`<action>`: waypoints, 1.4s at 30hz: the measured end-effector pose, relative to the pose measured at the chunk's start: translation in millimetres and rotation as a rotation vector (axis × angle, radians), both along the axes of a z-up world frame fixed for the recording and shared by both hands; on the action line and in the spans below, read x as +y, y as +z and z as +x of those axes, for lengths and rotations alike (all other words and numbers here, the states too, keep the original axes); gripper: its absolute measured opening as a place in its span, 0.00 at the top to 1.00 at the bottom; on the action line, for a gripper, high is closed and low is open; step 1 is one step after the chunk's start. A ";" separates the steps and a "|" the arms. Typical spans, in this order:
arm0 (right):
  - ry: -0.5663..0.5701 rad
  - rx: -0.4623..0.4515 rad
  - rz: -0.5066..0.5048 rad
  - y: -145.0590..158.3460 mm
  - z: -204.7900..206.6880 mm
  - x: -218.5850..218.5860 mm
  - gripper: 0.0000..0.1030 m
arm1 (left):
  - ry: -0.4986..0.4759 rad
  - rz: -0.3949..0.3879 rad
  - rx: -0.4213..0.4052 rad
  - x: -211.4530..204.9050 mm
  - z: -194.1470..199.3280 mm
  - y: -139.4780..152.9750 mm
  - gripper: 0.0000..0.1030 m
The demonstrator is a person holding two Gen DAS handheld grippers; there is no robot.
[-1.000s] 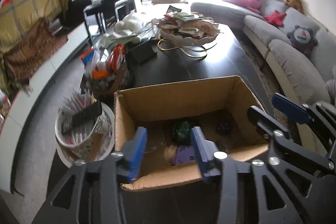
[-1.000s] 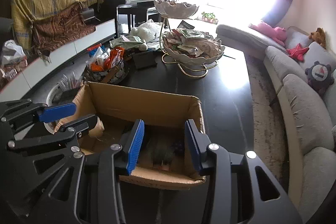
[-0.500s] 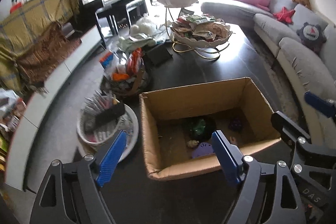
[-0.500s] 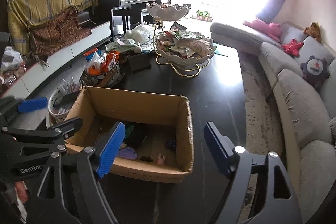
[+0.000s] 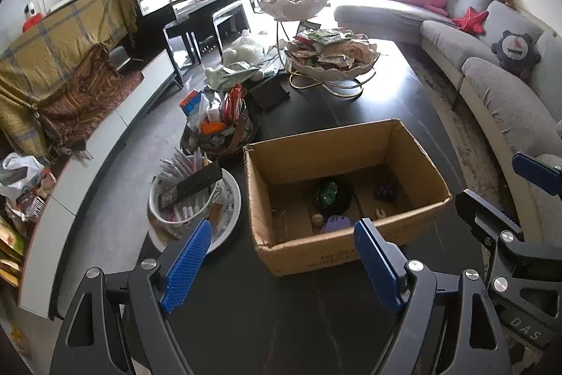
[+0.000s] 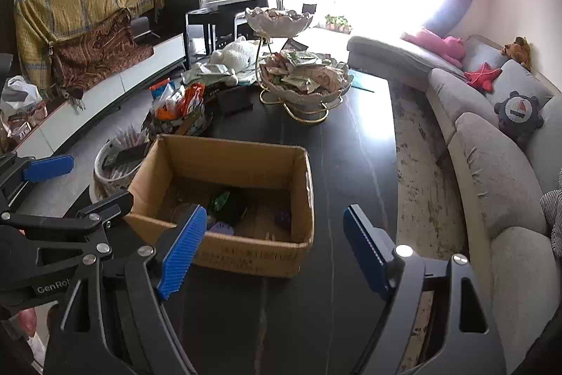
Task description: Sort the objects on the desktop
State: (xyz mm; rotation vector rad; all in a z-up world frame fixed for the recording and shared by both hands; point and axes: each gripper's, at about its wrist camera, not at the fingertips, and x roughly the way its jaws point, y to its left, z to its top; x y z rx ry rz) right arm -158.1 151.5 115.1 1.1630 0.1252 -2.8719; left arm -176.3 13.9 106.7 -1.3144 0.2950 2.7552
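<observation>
While both grippers hang above the near end of the dark table (image 5: 383, 104), the scene reads from left to right as follows.

White bowl: a round bowl (image 5: 182, 220) of pens and sticks with a dark flat remote across it sits on a plate at the table's left edge, just beside the box.

Snack basket: behind the bowl, a patterned basket (image 5: 224, 136) stuffed with orange and red packets.

Left gripper: the left gripper (image 5: 281, 255) is held low and level, its blue pads spread wide apart and holding nothing; the near wall of the box shows between them, and neither pad touches it.

Cardboard box: the open cardboard box (image 5: 337, 150) stands in the middle of the table's near end. Inside lie a green-and-black item (image 5: 330, 194), a small purple piece (image 5: 335, 222) by the near wall and a dark purple ball (image 5: 386, 188) toward the right.

Right gripper: the right gripper (image 6: 274, 245) is raised over the table, nearer than the box; its fingers (image 6: 181, 246) stand far apart and empty, the left one overlapping the box's near-left corner in view.

Hand: a fingertip shows at the lower left of the right wrist view; the rest is hidden.

Tiered dish: a two-level white dish (image 6: 305, 86) heaped with packets stands at the far end.

Sofa: a grey sofa (image 6: 491, 164) runs along the right.
</observation>
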 end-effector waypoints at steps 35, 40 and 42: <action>0.034 -0.128 0.033 26.0 62.2 0.9 0.24 | -0.026 0.013 -0.090 5.2 57.0 11.3 0.22; 0.044 -0.142 0.032 22.7 63.9 -0.9 0.24 | -0.023 0.026 -0.114 2.0 57.8 7.9 0.22; 0.044 -0.144 0.034 22.0 64.8 -1.7 0.24 | -0.024 0.032 -0.127 1.1 57.6 5.9 0.22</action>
